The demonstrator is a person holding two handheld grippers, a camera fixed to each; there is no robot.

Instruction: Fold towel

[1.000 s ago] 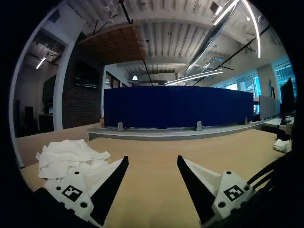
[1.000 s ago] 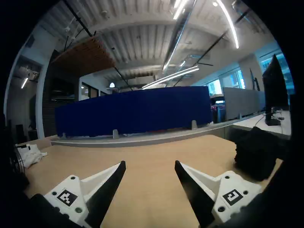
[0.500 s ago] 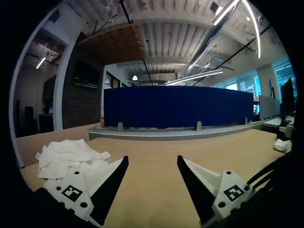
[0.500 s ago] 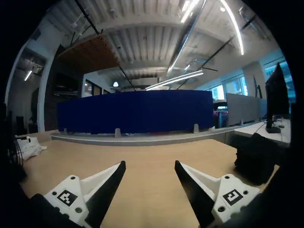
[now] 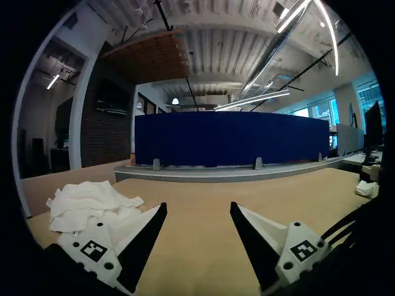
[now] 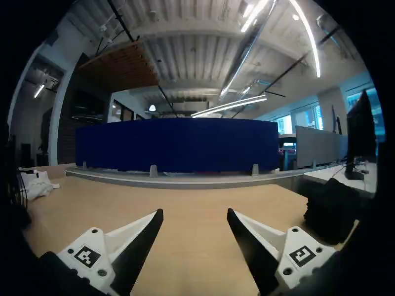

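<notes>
Left gripper (image 5: 197, 204) is held spread, nothing pinched. Right gripper (image 6: 194, 210) is likewise spread and empty. Crumpled white towel (image 5: 89, 203) is seen lower left in the left gripper view, on the wooden table (image 5: 207, 195).

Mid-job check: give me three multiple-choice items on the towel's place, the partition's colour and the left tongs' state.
1. Seen from the left tongs, the white towel lies: A) to their left on the table B) between their fingers C) to their right.
2. The partition behind the table is: A) grey B) blue C) red.
3. The left tongs are: A) shut on the towel B) shut, empty C) open, empty.
Answers: 1 A, the crumpled heap sits left of them; 2 B, the panel is dark blue; 3 C, bare table shows in their wide gap.
</notes>
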